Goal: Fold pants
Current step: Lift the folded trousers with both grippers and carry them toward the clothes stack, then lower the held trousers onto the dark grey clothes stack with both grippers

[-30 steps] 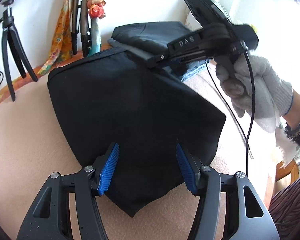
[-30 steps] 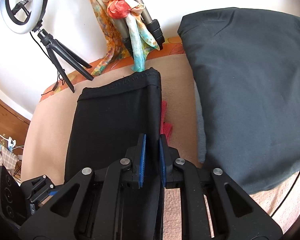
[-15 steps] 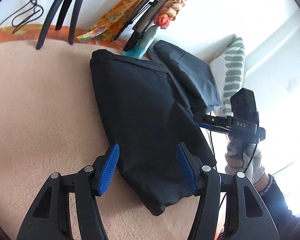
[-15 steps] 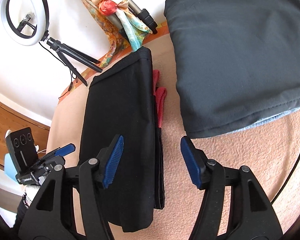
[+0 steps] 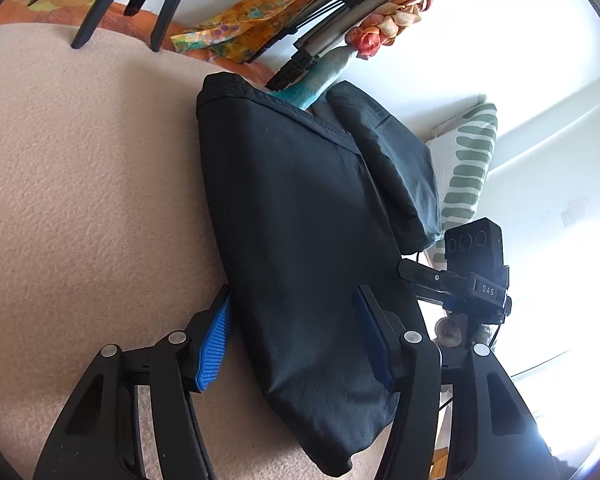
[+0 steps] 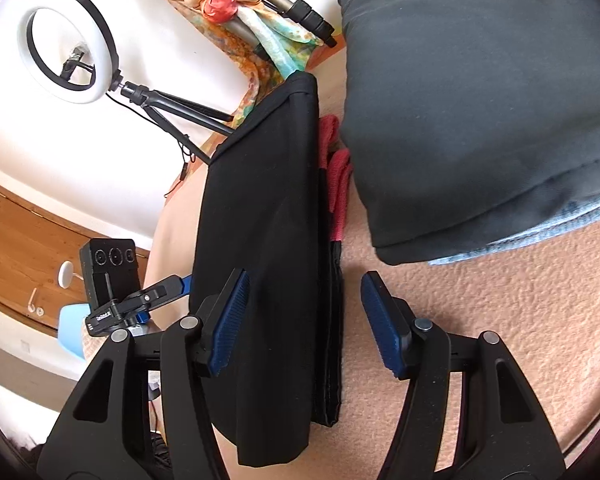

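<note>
The pants (image 5: 300,232) lie folded long on the blanket (image 5: 80,180) beside a grey stack (image 6: 460,80), both claws, left (image 5: 294,336) and right (image 6: 300,320), gaping empty over them; I'd pinch matching corners before doubling.

At my 9 o'clock the beige blanket (image 5: 80,200) is bare, so I can pass; at 12 the tripod legs (image 5: 112,4) stand; at 2 the dark pillow (image 6: 480,92) blocks.
</note>
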Demonstrator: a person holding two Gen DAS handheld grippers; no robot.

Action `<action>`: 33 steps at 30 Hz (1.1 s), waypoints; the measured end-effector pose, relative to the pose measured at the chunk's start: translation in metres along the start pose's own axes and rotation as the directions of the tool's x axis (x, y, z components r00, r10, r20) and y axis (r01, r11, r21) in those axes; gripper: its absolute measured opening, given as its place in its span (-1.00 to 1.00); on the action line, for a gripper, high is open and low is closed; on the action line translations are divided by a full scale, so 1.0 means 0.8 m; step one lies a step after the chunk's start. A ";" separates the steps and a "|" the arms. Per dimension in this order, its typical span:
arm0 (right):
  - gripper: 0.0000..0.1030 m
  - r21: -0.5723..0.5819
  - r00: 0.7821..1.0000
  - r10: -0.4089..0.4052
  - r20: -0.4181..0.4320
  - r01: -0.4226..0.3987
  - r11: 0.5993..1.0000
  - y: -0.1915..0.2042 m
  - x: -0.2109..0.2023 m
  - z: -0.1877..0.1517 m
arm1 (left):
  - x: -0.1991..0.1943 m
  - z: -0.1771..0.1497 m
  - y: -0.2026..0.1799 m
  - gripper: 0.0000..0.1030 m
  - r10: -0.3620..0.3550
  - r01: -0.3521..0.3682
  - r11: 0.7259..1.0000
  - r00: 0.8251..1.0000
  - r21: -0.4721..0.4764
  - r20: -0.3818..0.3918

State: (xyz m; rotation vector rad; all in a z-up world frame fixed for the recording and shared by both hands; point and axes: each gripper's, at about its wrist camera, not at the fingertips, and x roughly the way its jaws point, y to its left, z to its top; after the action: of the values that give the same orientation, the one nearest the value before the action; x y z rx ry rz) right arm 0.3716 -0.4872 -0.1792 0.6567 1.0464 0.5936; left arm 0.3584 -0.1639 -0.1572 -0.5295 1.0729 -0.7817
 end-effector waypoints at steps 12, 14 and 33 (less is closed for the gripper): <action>-0.64 -0.046 0.999 -0.045 0.024 0.046 0.998 0.030 0.028 -0.014 | 0.007 -0.005 0.000 -0.44 0.014 -0.015 1.000 0.999 0.007 0.033; -0.66 -0.058 0.997 -0.075 0.032 0.077 0.995 0.039 0.026 -0.015 | 0.005 -0.006 0.000 -0.54 0.021 -0.022 1.000 0.999 0.010 0.044; -0.76 -0.232 0.962 -0.247 0.114 0.268 0.935 0.127 -0.006 -0.049 | -0.023 -0.030 -0.076 -0.70 0.150 -0.174 0.954 0.982 0.243 0.112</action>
State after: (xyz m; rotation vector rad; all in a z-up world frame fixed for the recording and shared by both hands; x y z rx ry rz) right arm 0.3207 -0.4150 -0.1150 0.3165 0.9434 0.4522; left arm 0.3134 -0.1878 -0.1128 -0.2544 0.9027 -0.7286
